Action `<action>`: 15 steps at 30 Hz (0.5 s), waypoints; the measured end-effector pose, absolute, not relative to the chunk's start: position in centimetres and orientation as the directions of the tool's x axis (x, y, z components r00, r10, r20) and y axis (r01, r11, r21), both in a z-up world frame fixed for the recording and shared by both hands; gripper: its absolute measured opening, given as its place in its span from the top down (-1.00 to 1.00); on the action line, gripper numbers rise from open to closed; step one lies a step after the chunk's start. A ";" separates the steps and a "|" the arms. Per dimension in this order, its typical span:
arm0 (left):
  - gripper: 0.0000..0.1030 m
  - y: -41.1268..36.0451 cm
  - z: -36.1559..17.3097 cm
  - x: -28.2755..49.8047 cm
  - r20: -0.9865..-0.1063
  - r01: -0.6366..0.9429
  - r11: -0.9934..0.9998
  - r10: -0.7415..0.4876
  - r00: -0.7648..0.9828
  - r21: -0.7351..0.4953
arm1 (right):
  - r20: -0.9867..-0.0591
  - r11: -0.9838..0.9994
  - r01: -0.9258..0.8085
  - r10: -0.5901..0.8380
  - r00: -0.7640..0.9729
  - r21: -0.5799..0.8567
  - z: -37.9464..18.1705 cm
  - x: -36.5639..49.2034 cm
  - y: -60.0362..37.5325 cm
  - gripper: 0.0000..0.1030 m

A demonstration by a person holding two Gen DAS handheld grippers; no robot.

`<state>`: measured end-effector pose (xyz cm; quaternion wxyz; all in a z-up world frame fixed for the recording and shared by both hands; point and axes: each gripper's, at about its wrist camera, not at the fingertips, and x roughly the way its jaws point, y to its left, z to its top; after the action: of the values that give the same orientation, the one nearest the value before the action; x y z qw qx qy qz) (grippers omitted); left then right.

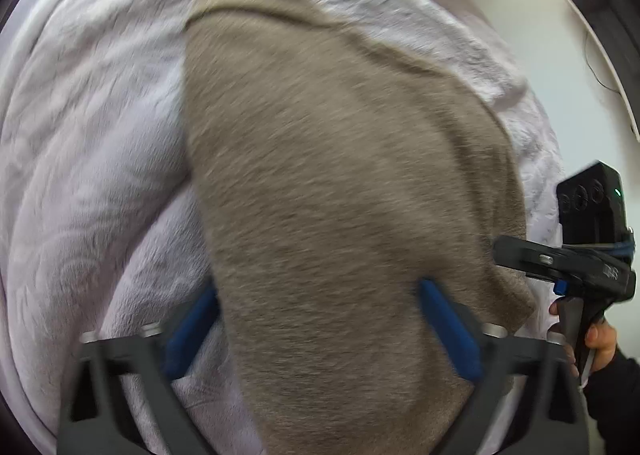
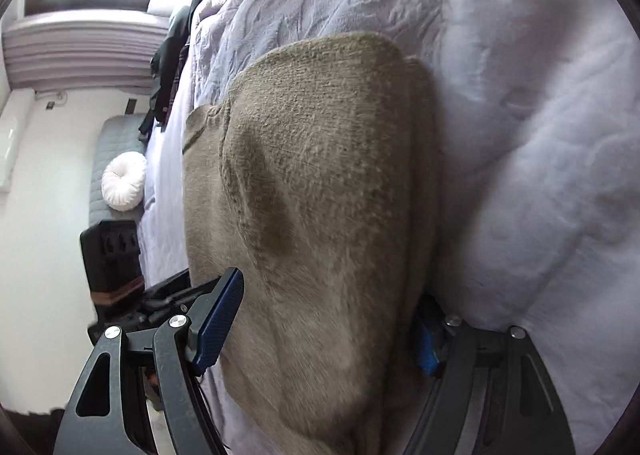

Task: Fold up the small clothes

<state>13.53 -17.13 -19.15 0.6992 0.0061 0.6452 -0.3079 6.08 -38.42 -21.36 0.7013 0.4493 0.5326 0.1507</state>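
The brown cloth [image 1: 344, 183] lies on the white blanket [image 1: 80, 159] on the bed. Up close, its near end sits between the blue fingers [image 1: 448, 327] of the left gripper [image 1: 320, 331], which are spread wide and not squeezing it. The right gripper [image 2: 324, 331] is spread too, one finger on top and one tucked under the cloth's edge. Both are equally near. The cloth's long side runs away from both grippers toward its rounded far end. A round white pillow [image 2: 124, 181] sits far off.
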 end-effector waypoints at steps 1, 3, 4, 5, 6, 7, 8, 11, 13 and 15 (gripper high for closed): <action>-0.52 -17.4 -18.7 13.3 -0.909 0.452 0.810 -0.416 -0.006 -0.374 | -0.605 0.536 0.280 0.696 0.387 0.796 -21.5 6.2 -38.3 0.20; -0.20 -17.6 -18.1 13.0 -0.909 0.482 0.799 -0.416 0.013 -0.359 | -0.552 0.465 0.300 0.726 0.410 0.833 -21.7 6.0 -38.4 0.32; -0.04 -17.5 -17.6 12.8 -0.910 0.495 0.795 -0.414 0.022 -0.350 | -0.529 0.443 0.289 0.736 0.424 0.849 -21.4 5.8 -38.3 0.34; 0.05 -17.2 -17.0 12.7 -0.908 0.504 0.790 -0.418 0.028 -0.348 | -0.504 0.424 0.273 0.748 0.433 0.864 -20.8 5.6 -38.1 0.35; 0.07 -16.8 -16.6 12.6 -0.907 0.508 0.788 -0.421 0.031 -0.349 | -0.482 0.406 0.261 0.758 0.440 0.876 -20.3 5.5 -37.9 0.35; 0.10 -16.6 -16.1 12.5 -0.904 0.509 0.785 -0.426 0.032 -0.352 | -0.464 0.390 0.252 0.765 0.447 0.886 -19.8 5.5 -37.7 0.35; 0.12 -16.5 -15.7 12.5 -0.901 0.509 0.783 -0.432 0.032 -0.357 | -0.439 0.366 0.243 0.773 0.457 0.898 -19.2 5.4 -37.4 0.36; 0.12 -15.2 -13.9 12.1 -0.895 0.508 0.780 -0.445 0.039 -0.366 | -0.379 0.307 0.225 0.794 0.475 0.925 -17.6 5.1 -36.5 0.36; 0.12 -14.4 -12.6 11.5 -0.892 0.514 0.777 -0.449 0.045 -0.364 | -0.366 0.299 0.213 0.802 0.472 0.930 -16.6 4.9 -35.7 0.36; 0.12 -13.4 -11.2 10.8 -0.891 0.526 0.772 -0.450 0.053 -0.358 | -0.352 0.292 0.197 0.812 0.466 0.936 -15.2 4.5 -34.6 0.36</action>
<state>10.83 -13.39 -11.25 0.7250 0.0315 0.6002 -0.3364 4.54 -34.64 -15.22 0.6584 0.5472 0.4611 0.2333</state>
